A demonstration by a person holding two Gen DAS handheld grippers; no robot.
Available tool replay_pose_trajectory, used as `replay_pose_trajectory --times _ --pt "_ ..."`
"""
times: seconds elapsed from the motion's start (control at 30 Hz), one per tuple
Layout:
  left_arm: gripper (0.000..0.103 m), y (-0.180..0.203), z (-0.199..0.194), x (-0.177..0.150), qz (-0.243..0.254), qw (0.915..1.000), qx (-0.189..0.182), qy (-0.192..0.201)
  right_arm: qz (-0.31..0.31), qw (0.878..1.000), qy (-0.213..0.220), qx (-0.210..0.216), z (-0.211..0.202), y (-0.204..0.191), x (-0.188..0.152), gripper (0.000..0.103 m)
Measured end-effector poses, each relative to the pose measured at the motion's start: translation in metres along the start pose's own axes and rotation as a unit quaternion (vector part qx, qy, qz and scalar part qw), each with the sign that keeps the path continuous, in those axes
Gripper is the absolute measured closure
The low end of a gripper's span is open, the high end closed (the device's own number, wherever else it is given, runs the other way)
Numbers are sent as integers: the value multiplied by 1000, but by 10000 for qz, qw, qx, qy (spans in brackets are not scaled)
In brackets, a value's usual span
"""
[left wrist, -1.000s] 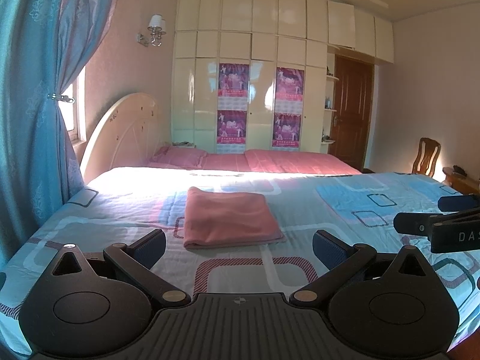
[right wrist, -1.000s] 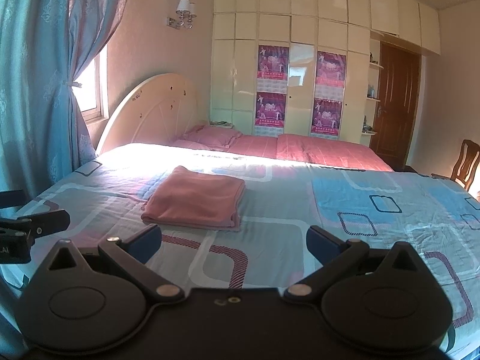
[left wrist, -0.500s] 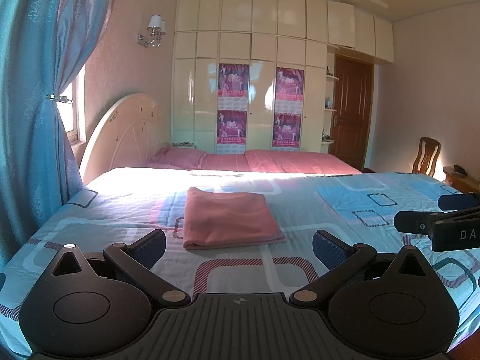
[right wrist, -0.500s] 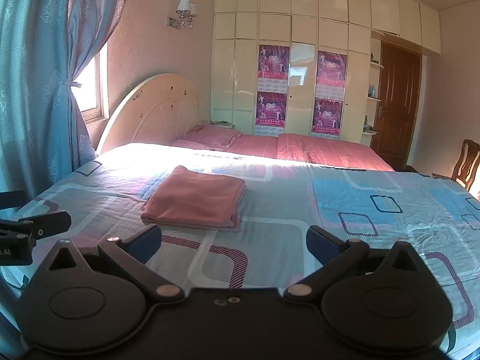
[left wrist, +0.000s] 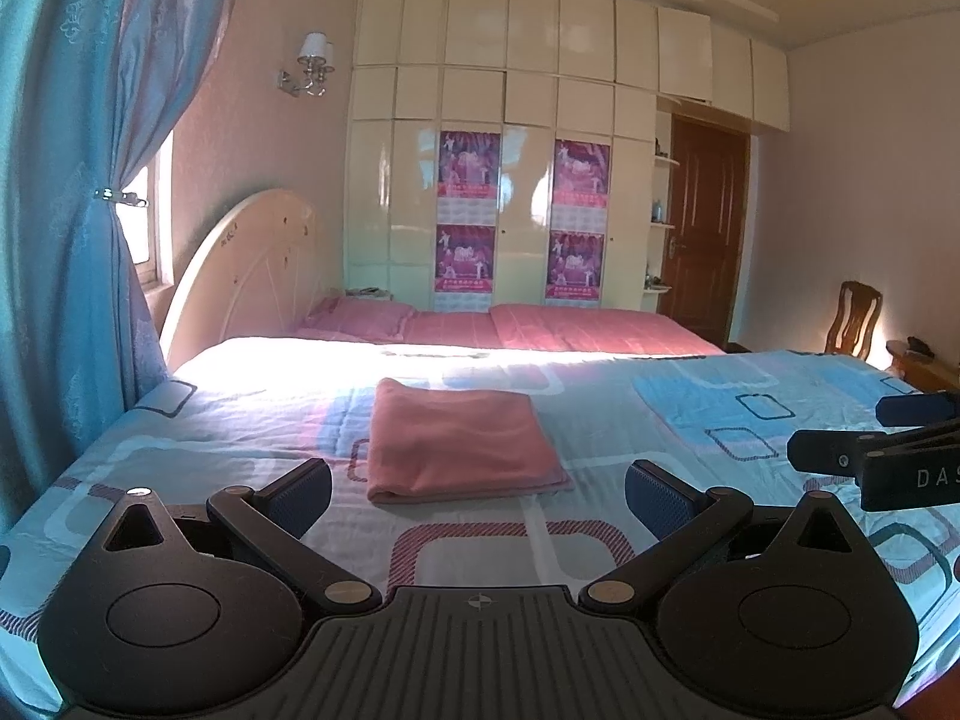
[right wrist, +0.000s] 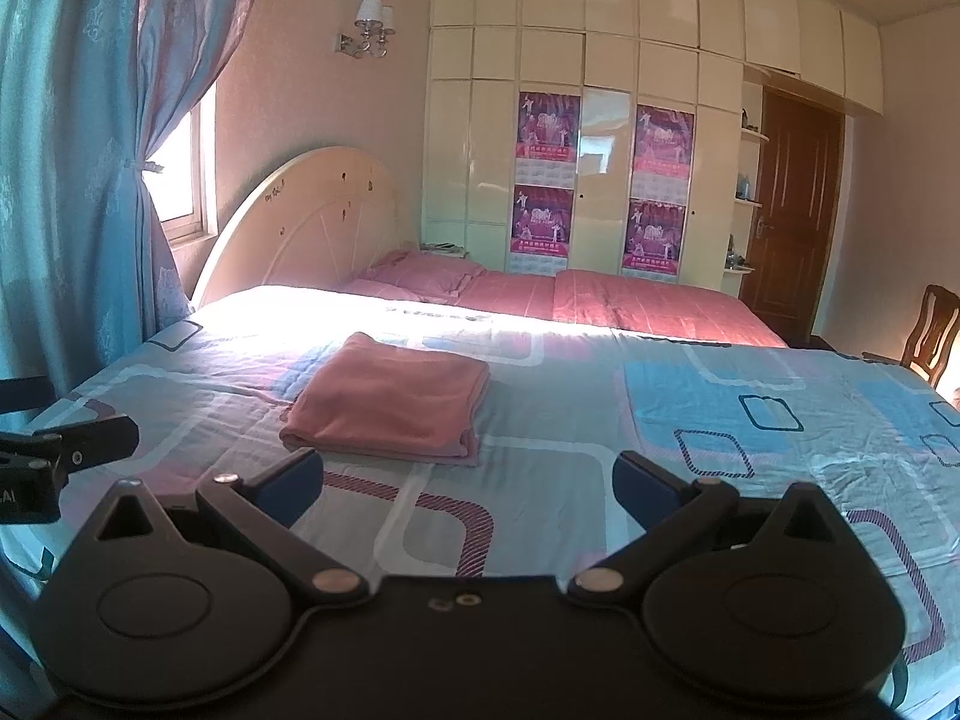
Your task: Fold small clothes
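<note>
Nothing has shifted since the earlier frames: both grippers hover at the near edge of the bed (left wrist: 690, 420), fingers spread wide and empty. The left gripper (left wrist: 478, 495) and the right gripper (right wrist: 468, 486) touch nothing. Just beyond them the folded pink cloth (left wrist: 459, 441) lies flat on the patterned sheet, its thick fold toward the near side and its long axis running left to right.
</note>
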State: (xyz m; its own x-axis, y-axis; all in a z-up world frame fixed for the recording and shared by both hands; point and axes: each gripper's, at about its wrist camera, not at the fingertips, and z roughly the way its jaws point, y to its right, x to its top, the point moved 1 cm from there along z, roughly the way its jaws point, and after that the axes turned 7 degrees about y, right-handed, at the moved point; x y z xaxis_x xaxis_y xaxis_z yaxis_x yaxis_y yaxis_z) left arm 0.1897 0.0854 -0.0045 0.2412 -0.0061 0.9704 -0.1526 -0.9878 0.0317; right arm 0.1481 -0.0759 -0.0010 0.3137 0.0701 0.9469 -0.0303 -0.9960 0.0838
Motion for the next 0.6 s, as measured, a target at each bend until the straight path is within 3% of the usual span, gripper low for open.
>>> replay_pose_trajectory --times 0.6 --pt "0 -5 -2 2 -29 9999 -96 83 -18 10000 -6 -1 0 -2 -1 1"
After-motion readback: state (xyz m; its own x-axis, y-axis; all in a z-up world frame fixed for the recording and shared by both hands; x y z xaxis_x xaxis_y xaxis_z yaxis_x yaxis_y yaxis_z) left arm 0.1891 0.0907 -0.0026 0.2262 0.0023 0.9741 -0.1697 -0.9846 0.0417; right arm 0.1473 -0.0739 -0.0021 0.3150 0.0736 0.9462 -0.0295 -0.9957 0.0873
